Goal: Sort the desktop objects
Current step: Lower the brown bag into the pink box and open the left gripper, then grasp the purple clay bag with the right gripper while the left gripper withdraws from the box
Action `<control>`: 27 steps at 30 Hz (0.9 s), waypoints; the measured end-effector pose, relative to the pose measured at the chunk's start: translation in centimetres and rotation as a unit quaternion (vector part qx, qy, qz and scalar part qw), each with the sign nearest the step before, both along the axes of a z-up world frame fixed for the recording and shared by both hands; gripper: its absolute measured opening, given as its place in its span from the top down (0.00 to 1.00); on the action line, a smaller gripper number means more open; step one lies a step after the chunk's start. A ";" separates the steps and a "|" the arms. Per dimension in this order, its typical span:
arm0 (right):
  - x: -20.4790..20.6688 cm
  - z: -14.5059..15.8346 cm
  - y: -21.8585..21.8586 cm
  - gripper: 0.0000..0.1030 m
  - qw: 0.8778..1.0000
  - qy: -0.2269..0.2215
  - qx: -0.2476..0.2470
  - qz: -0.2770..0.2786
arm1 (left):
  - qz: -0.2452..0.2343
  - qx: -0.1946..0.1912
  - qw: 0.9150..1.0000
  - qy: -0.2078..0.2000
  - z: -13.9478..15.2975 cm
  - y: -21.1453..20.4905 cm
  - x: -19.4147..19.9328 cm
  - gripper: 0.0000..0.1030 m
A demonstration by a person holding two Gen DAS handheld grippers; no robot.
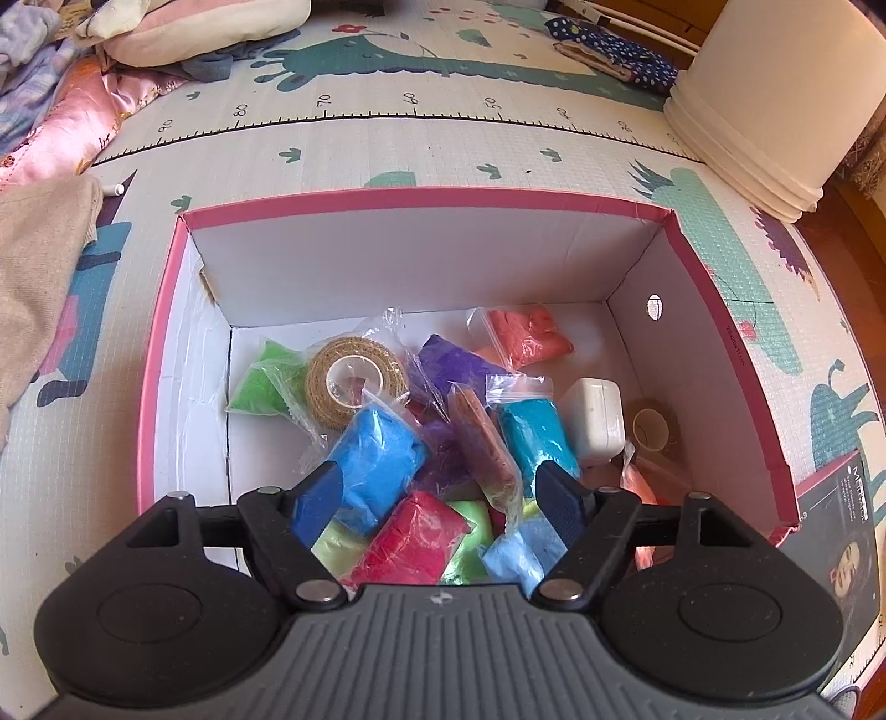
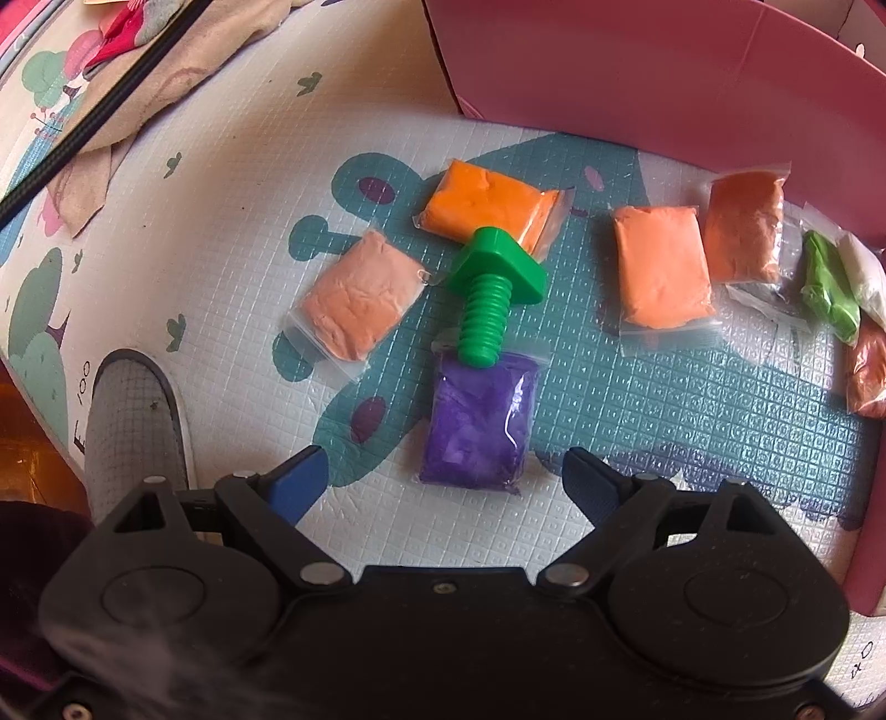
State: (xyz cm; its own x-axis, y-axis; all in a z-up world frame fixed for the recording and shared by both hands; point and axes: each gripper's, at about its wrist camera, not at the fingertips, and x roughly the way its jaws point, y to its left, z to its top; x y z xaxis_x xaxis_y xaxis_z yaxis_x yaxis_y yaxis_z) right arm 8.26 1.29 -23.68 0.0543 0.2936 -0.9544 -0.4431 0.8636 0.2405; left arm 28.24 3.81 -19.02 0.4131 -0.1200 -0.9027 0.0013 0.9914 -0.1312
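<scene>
In the left wrist view my left gripper (image 1: 440, 487) hangs open over a pink-rimmed box (image 1: 421, 200). Inside lie several bagged clay packs, among them a blue pack (image 1: 376, 462), a red pack (image 1: 410, 545) and a teal pack (image 1: 534, 437), plus a brown tape roll (image 1: 354, 382) and a white charger (image 1: 595, 418). Nothing is pinched between its pads. In the right wrist view my right gripper (image 2: 443, 476) stands open just above the mat, with a purple clay pack (image 2: 479, 426) right in front of its fingertips. A green toy bolt (image 2: 490, 288) rests on that pack's far end.
Orange clay packs (image 2: 487, 202) (image 2: 659, 271) (image 2: 745, 227), a peach pack (image 2: 360, 293) and a green pack (image 2: 828, 288) lie on the play mat (image 2: 664, 415). The box's pink wall (image 2: 637, 72) rises behind them. A white bucket (image 1: 775, 105), cloth (image 1: 39, 266) and pillows (image 1: 194, 27) ring the box.
</scene>
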 end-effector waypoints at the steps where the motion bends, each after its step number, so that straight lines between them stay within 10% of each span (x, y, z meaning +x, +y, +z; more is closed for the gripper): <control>1: -0.1 -0.1 0.1 0.11 1.000 -0.003 0.000 -0.001 | 0.002 -0.001 1.000 -0.001 0.1 0.1 0.0 0.26; 18: 0.6 -0.8 0.2 0.19 1.000 -0.021 -0.012 -0.016 | 0.022 -0.021 1.000 -0.003 0.7 1.3 0.2 0.26; 27: 0.6 -0.7 -0.2 0.60 0.998 -0.044 -0.028 -0.021 | 0.030 -0.025 0.999 -0.002 0.8 1.7 0.1 0.26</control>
State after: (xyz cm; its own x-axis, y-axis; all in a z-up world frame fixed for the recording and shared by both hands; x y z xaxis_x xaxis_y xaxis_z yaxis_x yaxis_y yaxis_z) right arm 8.90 1.12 -24.37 0.1491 0.2349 -0.9605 -0.4241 0.8927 0.1525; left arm 28.37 5.48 -18.22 0.4252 -0.1395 -0.8943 -0.0571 0.9820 -0.1803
